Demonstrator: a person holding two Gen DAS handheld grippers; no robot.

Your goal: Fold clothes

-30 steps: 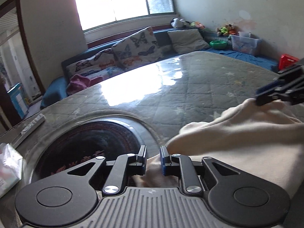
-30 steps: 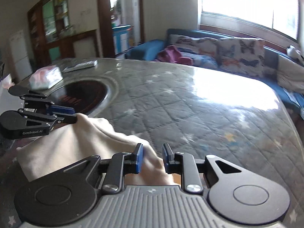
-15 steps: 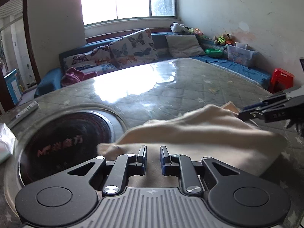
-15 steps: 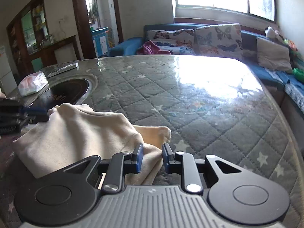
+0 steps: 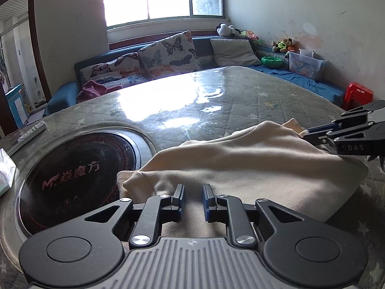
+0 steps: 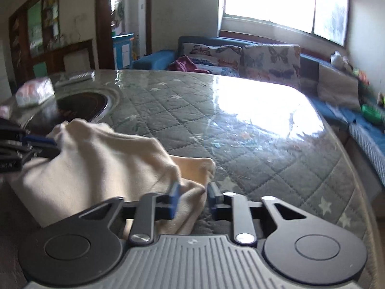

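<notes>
Left wrist view. A cream garment point(image 5: 240, 168) was found lying in a loose heap on the quilted, glossy-covered bench point(image 5: 216, 101), just beside a dark round inset plate point(image 5: 72, 178). The left gripper point(image 5: 193, 201) was held low over the near edge of the cloth; its fingers point(image 5: 179, 200) stood a narrow gap apart, and whether cloth was nipped between them could not be told from this view. At the right edge the right gripper point(image 5: 310, 133) was seen side-on at the far corner of the garment. The fabric was judged soft, light and limp, with no stiffness to keep a crease; the glossy bench cover was judged likely to let it slide. A hold at hem corners or seam edges was judged best. Writing was read on the plate: a logo "Mr" followed by Chinese characters. "DAS" was read on the right gripper's body.

Right wrist view. The right gripper point(image 6: 192, 200) was recorded with its fingers point(image 6: 174, 198) closing, a fold of the garment's corner point(image 6: 192, 185) lying between them. The left gripper point(image 6: 26, 144) was seen at the far left, against the cloth. Its lettering was too blurred to be read.
</notes>
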